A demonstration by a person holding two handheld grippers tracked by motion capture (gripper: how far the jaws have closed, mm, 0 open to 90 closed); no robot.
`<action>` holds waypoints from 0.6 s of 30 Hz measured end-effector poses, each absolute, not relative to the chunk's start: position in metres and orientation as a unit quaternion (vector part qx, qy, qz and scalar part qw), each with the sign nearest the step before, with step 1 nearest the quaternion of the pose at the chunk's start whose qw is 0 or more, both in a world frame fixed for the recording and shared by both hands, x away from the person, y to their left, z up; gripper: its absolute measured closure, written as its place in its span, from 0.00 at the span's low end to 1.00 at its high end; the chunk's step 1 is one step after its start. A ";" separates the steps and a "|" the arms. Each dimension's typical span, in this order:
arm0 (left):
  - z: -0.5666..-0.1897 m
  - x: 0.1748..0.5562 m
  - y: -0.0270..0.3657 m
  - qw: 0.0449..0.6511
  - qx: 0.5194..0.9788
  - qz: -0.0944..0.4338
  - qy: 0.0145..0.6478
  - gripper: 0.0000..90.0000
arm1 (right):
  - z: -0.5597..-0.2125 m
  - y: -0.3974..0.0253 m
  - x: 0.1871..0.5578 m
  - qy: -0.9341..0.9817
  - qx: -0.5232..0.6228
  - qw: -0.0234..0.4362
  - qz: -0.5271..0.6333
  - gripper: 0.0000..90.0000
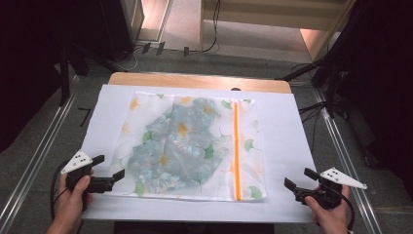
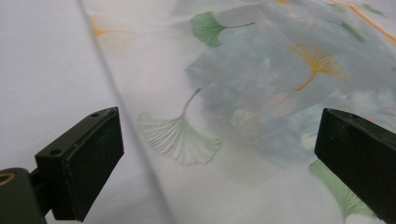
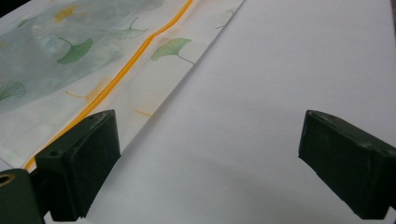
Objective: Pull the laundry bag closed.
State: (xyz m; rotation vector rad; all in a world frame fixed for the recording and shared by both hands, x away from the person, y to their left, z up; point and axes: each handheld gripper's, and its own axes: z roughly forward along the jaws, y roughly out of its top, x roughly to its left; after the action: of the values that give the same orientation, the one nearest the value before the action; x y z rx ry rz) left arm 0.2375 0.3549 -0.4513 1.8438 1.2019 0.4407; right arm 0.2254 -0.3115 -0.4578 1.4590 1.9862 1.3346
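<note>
A white mesh bag [image 1: 190, 146] printed with green and yellow ginkgo leaves lies flat on the table, a bluish patterned cloth [image 1: 180, 144] inside it. An orange zipper [image 1: 236, 151] runs along its right side. My left gripper [image 1: 109, 167] is open at the bag's near left corner, its jaws over the mesh [image 2: 224, 116]. My right gripper [image 1: 300, 178] is open on the bare cover to the right of the bag's near right corner; the zipper [image 3: 121, 74] and bag edge lie to its left.
A white cover [image 1: 287, 141] spreads over the wooden table [image 1: 195, 80]. Metal rails [image 1: 39, 156] run along both sides on the floor. Dark stands and cables [image 1: 336, 83] sit at the right and back.
</note>
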 end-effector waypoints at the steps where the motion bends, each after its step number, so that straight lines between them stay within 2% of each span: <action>1: -0.452 0.237 0.358 0.431 0.738 0.177 0.487 0.02 | -0.458 -0.315 0.224 0.697 0.514 0.169 0.471 0.06; 9: -0.446 0.241 0.369 0.429 0.719 0.207 0.506 0.02 | -0.463 -0.326 0.223 0.694 0.530 0.178 0.453 0.09; 18: -0.449 0.245 0.365 0.423 0.728 0.197 0.502 0.02 | -0.466 -0.316 0.228 0.703 0.525 0.179 0.446 0.14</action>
State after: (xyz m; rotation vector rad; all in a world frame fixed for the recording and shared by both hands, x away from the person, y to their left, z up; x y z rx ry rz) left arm 0.2453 0.3652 -0.4494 1.8231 1.2576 0.4930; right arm 0.2281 -0.3160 -0.4663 1.4840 1.9873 1.2596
